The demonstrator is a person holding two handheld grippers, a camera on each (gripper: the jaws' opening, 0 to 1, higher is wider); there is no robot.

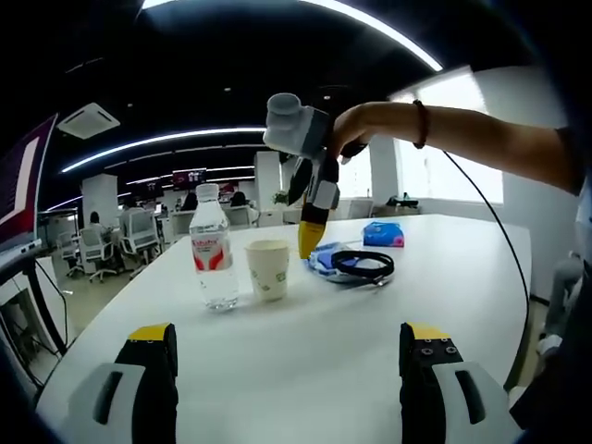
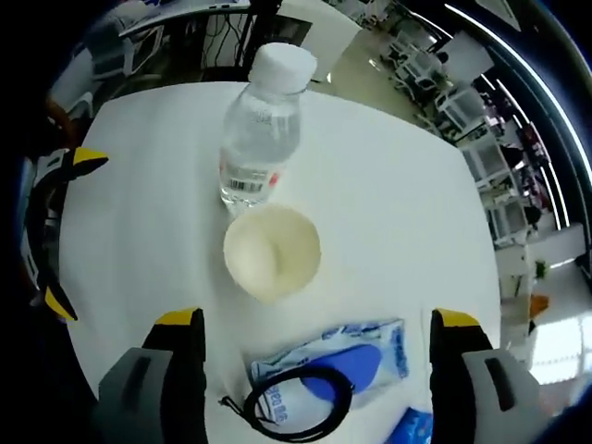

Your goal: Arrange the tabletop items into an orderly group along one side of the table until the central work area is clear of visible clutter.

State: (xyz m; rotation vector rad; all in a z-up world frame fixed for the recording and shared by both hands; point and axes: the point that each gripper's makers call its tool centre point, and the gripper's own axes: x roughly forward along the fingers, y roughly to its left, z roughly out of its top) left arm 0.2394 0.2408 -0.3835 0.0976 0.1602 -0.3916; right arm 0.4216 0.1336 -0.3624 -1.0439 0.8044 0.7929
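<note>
Clearly the risk is a knock: the right gripper (image 2: 314,370), jaws wide and empty, hangs over the paper cup (image 2: 272,252) at 12 o'clock, touching the water bottle (image 2: 262,129). Left gripper (image 1: 289,365) is likewise wide and empty (its view alone shows the black cable (image 1: 363,265) atop a blue packet (image 1: 326,256)).

White table (image 1: 305,342), water bottle (image 1: 212,248), paper cup (image 1: 268,268), blue packets (image 2: 347,363), black cable (image 1: 363,265)
</note>
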